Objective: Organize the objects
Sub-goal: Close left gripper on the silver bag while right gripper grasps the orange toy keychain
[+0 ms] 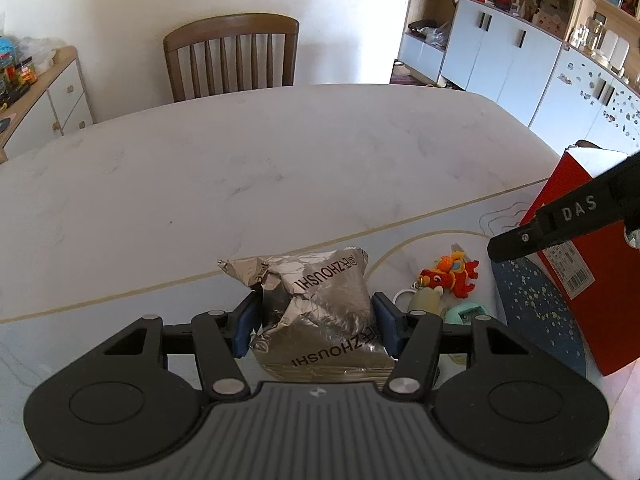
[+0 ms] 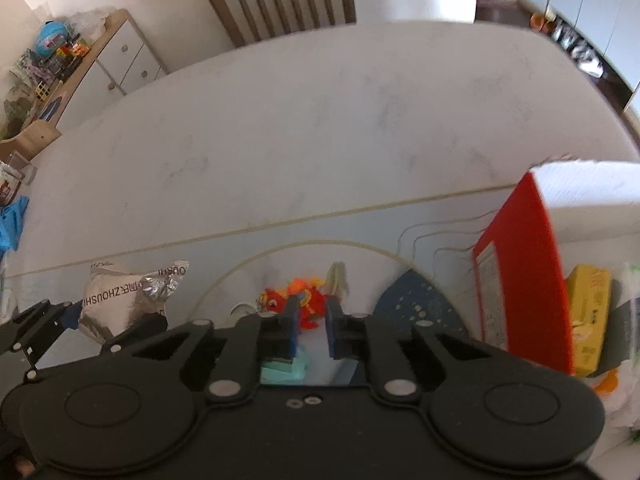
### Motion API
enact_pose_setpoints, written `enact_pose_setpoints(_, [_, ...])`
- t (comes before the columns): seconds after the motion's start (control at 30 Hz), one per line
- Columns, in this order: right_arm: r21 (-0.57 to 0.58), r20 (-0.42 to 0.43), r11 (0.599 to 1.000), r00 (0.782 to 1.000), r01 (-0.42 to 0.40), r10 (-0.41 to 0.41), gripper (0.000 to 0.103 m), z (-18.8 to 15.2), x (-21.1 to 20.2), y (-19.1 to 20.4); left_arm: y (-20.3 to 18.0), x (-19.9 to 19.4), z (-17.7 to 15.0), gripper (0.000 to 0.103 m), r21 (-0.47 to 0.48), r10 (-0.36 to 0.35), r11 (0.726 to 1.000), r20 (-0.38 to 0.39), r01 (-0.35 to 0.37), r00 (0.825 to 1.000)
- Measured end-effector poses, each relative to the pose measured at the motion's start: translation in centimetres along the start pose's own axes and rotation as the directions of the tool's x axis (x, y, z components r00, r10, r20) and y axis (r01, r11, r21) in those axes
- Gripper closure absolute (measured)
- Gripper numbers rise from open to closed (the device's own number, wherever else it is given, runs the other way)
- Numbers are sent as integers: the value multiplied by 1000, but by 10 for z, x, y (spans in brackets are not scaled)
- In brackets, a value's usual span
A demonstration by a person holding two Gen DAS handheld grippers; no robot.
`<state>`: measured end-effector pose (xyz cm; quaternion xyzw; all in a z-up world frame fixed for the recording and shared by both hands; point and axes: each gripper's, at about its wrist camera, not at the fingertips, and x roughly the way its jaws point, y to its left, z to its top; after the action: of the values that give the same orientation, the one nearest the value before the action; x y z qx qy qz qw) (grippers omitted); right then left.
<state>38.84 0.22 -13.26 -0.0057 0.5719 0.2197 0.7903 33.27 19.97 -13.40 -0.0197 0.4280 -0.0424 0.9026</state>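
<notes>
A crumpled silver foil bag [image 1: 320, 300] sits between the blue pads of my left gripper [image 1: 316, 316], which is shut on its sides just above the table mat. The bag [image 2: 120, 300] and that gripper [image 2: 60, 320] also show at the left of the right wrist view. A red and orange plush toy [image 1: 448, 276] lies on the mat beside a teal item [image 1: 468, 312]. My right gripper [image 2: 312, 320] hangs over the toy [image 2: 276, 300], its jaws a narrow gap apart with nothing pressed between them. One of its fingers [image 1: 560, 216] crosses the right edge of the left view.
A red box [image 1: 580, 260] stands at the right, with a yellow pack [image 2: 588, 312] behind its wall [image 2: 524, 272]. A dark blue speckled patch [image 2: 416, 300] marks the mat. A wooden chair [image 1: 232, 56] stands behind the white table [image 1: 280, 152]; a sideboard [image 1: 52, 92] stands at the left.
</notes>
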Motion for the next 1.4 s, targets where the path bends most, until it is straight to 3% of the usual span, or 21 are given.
enact_pose_setpoints(0.13, [32,-20,999,1000,23,-22,69,3,9,-2,0,-3,-3,44,-10,-1,1000,-4,1,1000])
enact_pose_setpoints(0.2, [36,-19,999,999,36,-35,49,6,14,-1,0,-2,-4,44,-14,-2,1000,-7,2,1000])
enact_pose_setpoints(0.27, [26,-12,999,999,43,-43,41,8,17,2,1,-1,-5,44,-19,-5,1000,-9,5,1000])
enact_pose_setpoints(0.7, [-50,-68,996,995,73,-76,41,12,53,32,12,10,-7,44,-45,-16,999,-22,15,1000])
enact_pose_setpoints(0.93, [-136,-60,982,989,128,-137,38,8,62,50,12,13,-8,44,-49,-21,999,-27,20,999])
enact_pose_setpoints(1.03, [-173,-44,972,985,157,-167,43,4,63,57,11,15,-9,44,-50,-23,998,-28,21,999])
enact_pose_setpoints(1.4, [-117,-20,989,995,94,-97,45,2,37,45,11,13,-9,44,-41,-26,999,-32,25,999])
